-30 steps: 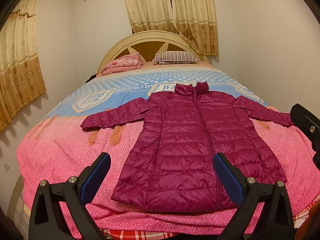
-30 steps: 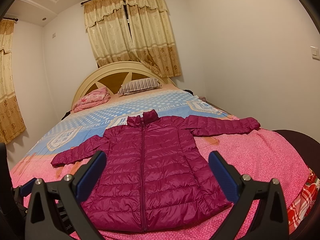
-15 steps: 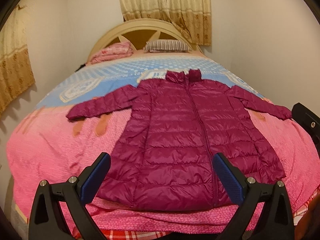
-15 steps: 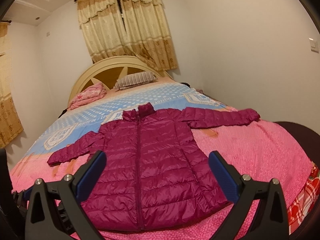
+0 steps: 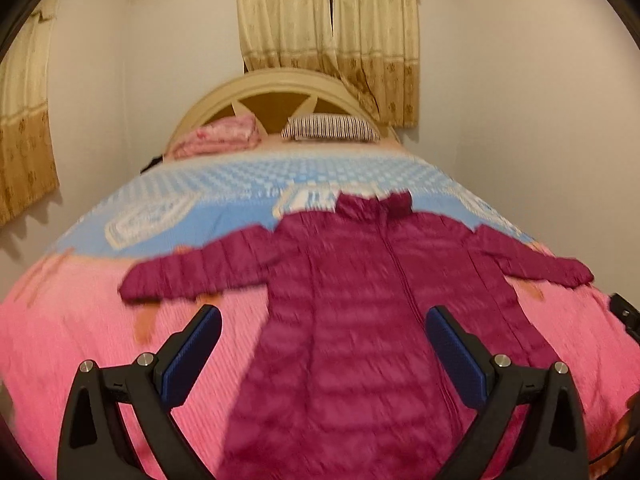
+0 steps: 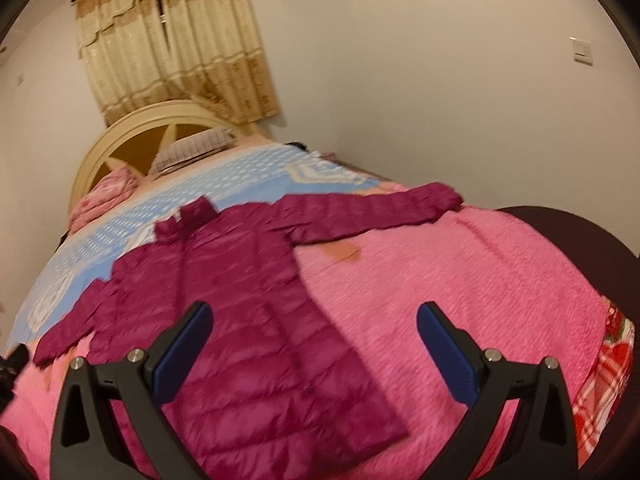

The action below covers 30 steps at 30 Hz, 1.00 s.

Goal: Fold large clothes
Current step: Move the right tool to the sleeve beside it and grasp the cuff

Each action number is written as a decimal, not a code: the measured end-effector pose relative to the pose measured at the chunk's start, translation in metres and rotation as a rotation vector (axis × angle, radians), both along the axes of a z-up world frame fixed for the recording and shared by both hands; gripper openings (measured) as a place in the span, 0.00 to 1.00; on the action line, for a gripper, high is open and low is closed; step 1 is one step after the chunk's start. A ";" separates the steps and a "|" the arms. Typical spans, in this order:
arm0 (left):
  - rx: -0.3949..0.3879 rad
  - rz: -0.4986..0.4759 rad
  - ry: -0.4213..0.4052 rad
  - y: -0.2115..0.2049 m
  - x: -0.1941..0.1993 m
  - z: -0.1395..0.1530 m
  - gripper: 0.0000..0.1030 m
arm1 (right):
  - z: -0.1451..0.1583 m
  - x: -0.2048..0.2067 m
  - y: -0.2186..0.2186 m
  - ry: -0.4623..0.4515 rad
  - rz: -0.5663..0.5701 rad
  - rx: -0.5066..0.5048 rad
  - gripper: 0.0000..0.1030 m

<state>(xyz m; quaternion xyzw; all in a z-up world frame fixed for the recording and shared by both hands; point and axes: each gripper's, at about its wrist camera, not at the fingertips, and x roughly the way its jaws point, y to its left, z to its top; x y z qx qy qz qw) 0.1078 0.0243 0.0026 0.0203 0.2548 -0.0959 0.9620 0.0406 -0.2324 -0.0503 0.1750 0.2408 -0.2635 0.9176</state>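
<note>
Left wrist view, blurred by motion. Left gripper [image 5: 323, 346] spread wide, blue pads [image 5: 192, 354] well apart, nothing clamped. Between and beyond the fingers, a magenta puffer jacket [image 5: 360, 320] laid flat, front up and zipped, on the pink end of the bedspread [image 5: 72, 344]. Lower body of the jacket framed by the two fingers, hem under the gripper and out of sight. Collar [image 5: 374, 204] far ahead, over the blue part of the spread. One sleeve [image 5: 192, 272] stretched out past the near-left finger, the other sleeve [image 5: 532, 264] out past the right finger. Farther ahead, a pink folded blanket [image 5: 220, 140] and a striped pillow [image 5: 330, 128] against a cream headboard [image 5: 276, 88], curtains [image 5: 328, 36] above. A dark piece of the other tool [image 5: 626, 316] at the right edge.

Right wrist view, tilted. Right gripper [image 6: 314, 340] likewise spread, pads [image 6: 450, 354] far apart and empty. Jacket [image 6: 248, 320] lying mostly behind and ahead of the left finger, its side edge running diagonally between the fingers. Bare pink bedspread [image 6: 460, 280] ahead of the right finger. Outstretched sleeve [image 6: 380, 212] well beyond the fingertips, cuff toward the wall side. Collar [image 6: 188, 220] up ahead to the left. Headboard [image 6: 132, 132], striped pillow [image 6: 192, 152] and curtains [image 6: 172, 40] in the far distance; light switch [image 6: 582, 50] on the wall at right.
</note>
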 end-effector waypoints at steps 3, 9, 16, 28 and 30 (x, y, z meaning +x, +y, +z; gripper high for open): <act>-0.014 0.000 -0.033 0.012 0.024 0.012 0.99 | 0.008 0.007 -0.018 0.013 -0.052 -0.051 1.00; -0.027 0.021 -0.037 0.029 0.072 0.025 0.99 | 0.017 0.026 -0.073 0.038 -0.148 -0.050 1.00; -0.024 0.073 -0.076 0.034 0.110 0.025 0.99 | 0.023 0.040 -0.130 -0.039 -0.275 -0.072 1.00; 0.017 0.152 0.086 0.047 0.201 -0.074 0.99 | -0.053 0.084 -0.284 0.080 -0.396 0.154 0.80; 0.009 0.171 0.124 0.050 0.211 -0.093 0.99 | -0.064 0.085 -0.299 0.072 -0.419 0.220 0.80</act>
